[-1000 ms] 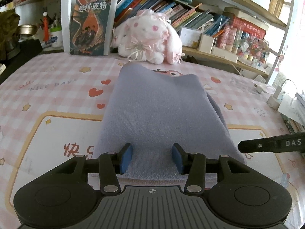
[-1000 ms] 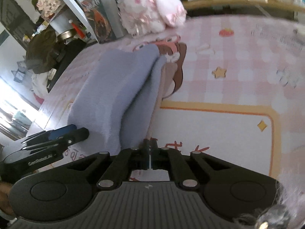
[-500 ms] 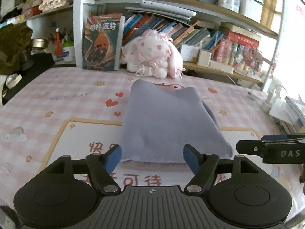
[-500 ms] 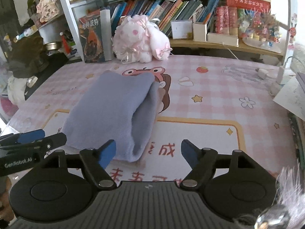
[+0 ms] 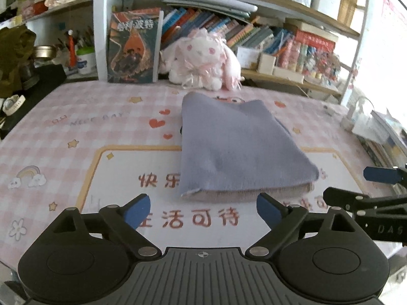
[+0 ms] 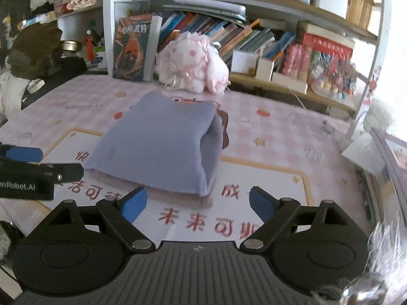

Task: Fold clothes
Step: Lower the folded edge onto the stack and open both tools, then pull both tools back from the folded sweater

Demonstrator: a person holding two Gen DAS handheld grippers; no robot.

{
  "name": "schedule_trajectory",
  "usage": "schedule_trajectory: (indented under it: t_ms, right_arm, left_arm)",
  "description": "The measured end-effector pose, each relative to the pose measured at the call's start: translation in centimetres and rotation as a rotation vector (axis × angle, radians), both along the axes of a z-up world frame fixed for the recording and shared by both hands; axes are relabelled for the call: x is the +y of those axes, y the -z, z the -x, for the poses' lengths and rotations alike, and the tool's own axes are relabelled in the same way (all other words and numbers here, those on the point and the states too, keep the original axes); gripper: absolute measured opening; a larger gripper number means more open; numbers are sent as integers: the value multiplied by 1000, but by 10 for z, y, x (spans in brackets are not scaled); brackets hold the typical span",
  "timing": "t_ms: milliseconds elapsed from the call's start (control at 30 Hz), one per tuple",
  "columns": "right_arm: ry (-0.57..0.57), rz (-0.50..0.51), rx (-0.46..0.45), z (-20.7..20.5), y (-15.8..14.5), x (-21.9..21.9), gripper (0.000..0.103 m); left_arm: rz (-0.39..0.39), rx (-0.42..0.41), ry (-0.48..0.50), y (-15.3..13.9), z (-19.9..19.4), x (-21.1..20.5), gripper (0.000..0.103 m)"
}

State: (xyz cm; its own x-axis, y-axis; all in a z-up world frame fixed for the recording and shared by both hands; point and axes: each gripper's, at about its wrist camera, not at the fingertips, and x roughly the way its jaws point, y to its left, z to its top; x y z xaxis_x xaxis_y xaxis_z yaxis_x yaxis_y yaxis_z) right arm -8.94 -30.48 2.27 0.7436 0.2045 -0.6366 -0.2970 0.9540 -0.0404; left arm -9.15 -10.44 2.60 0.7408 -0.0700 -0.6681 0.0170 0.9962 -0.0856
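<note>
The desk (image 5: 63, 132) is covered by a pink checked mat (image 5: 122, 167) printed with hearts, stars, a rainbow and red characters inside a yellow-bordered white panel. A folded lavender garment (image 5: 236, 152) is laid flat on the mat just ahead of the left hand-held gripper (image 5: 203, 209), its layered open edge turned toward the blue fingertips (image 5: 137, 209), apart from them. In the right wrist view the same garment (image 6: 162, 145) is seen ahead and slightly left of the right hand-held gripper (image 6: 197, 203). Beyond the garment, a pink-and-white plush rabbit (image 5: 201, 63) is seated at the far edge, with an upright book (image 5: 133, 48) stood just to its left.
</note>
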Motion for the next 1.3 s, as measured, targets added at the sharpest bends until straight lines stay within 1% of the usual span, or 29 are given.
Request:
schedule_trajectory:
  t_ms: [233,467,733,867,1300]
  right_arm:
    - [65,-25,51,16,7,10,87]
    - [106,-41,94,22,13,19,87]
    - [117,-39,114,25,15,25,87]
    - [129,-47,123,24,15,25,87]
    - [135,-48,150,19,17,27,87]
  left_arm:
    - [-2,10,47,5,12,11,94]
    - [17,30,60,11,17,24,94]
    - [13,32,83,12,16,29,94]
    - [3,48,96,13,14,29,94]
    - [8,73,88,17,8,31,94]
